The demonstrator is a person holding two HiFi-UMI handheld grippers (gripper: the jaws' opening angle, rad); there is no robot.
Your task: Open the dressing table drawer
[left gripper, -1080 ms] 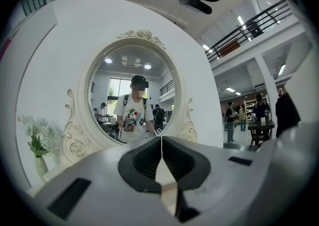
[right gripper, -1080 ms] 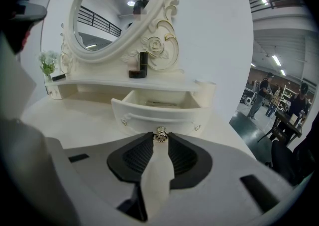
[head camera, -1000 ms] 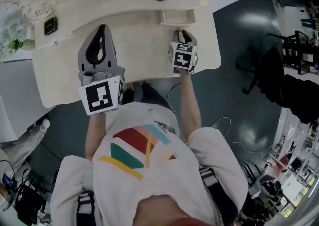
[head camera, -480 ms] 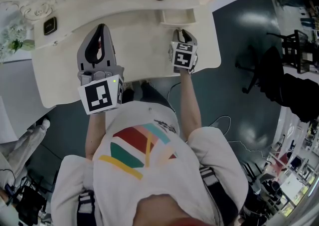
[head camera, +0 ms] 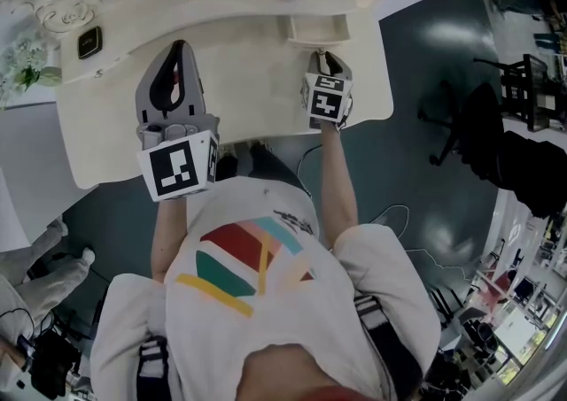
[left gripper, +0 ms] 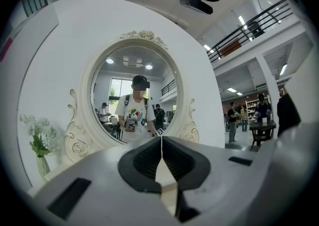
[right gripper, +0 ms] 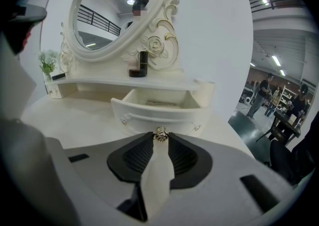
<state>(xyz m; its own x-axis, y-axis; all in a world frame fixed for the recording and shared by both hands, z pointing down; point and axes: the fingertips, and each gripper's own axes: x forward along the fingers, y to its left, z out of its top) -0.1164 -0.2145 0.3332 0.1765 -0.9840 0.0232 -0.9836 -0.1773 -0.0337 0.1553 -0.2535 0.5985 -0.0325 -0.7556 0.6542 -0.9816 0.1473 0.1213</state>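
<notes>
The cream dressing table [head camera: 239, 89] fills the top of the head view. Its small drawer [head camera: 316, 29] [right gripper: 159, 105] on the right stands pulled out, and a flat item lies inside. My right gripper [head camera: 322, 57] [right gripper: 160, 137] points down at the drawer front, its jaws closed on the small metal knob [right gripper: 160, 134]. My left gripper [head camera: 180, 47] [left gripper: 161, 137] hovers level over the left of the tabletop. It is shut with its tips touching and nothing between them, facing the oval mirror [left gripper: 137, 95].
A dark tube [right gripper: 143, 60] and a round tin [right gripper: 137, 73] stand on the shelf above the drawer. A small black clock [head camera: 89, 42] and a vase of white flowers [head camera: 22, 72] sit at the left. An office chair [head camera: 469, 138] stands to the right on the floor.
Both grippers and the drawer stay where they were. Only a person's legs at the lower left edge of the head view have shifted.
</notes>
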